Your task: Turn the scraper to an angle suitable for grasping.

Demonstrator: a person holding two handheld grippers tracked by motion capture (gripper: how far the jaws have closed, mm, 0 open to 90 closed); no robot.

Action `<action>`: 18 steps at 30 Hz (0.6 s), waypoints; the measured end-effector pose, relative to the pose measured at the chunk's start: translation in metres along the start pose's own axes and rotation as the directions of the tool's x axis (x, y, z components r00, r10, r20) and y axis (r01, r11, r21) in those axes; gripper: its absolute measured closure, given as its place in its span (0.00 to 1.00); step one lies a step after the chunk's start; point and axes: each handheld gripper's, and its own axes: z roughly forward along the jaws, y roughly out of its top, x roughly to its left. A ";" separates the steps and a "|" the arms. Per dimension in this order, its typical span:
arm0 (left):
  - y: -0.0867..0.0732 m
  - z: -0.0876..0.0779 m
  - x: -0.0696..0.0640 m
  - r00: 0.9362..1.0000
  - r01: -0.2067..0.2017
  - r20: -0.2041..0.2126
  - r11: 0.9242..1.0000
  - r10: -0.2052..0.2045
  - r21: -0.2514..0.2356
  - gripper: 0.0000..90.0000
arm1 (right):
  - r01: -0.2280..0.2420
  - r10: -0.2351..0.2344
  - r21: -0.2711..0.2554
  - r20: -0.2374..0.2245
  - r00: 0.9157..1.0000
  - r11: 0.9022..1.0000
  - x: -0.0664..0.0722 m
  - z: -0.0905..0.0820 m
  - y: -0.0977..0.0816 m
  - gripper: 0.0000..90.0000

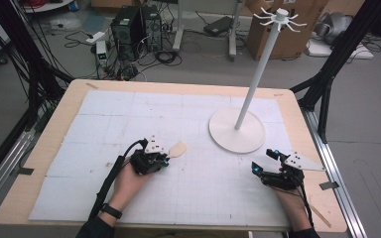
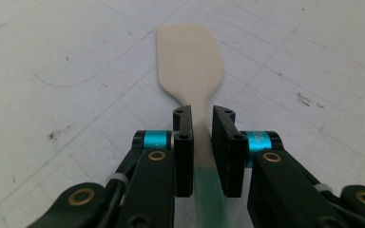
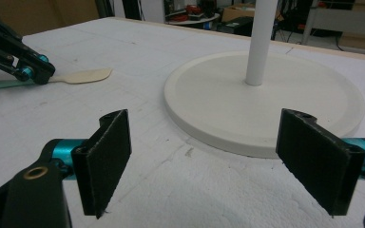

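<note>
A spatula with a beige blade and a green handle lies flat on the white mat, left of centre. My left gripper is shut on its neck. In the left gripper view the two pads press the narrow neck of the spatula from both sides, and the blade sticks out ahead of the left gripper. My right gripper rests near the front right, open, with nothing between its fingers. Its view looks past the right gripper at the stand's base, with the spatula far off at the left.
A tall white stand with a round base and hooked arms at its top rises right of centre. The white mat covers a wooden table. Computers, cables and cardboard boxes sit on the floor beyond.
</note>
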 end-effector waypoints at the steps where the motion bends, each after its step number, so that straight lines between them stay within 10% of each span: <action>1: 0.000 0.000 0.000 1.000 0.011 0.000 1.000 -0.011 -0.001 0.89 | 0.001 -0.001 0.001 0.000 1.000 1.000 0.000 0.000 0.000 0.20; 12: 0.012 0.001 -0.005 0.993 -0.083 0.082 0.996 0.086 -0.037 0.90 | -0.029 0.029 -0.019 0.006 1.000 0.999 -0.002 -0.002 0.000 0.20; 18: 0.045 0.012 -0.021 0.959 -0.208 0.183 0.976 0.217 -0.064 0.90 | -0.069 0.073 -0.080 0.042 0.996 0.994 -0.005 -0.010 -0.001 0.20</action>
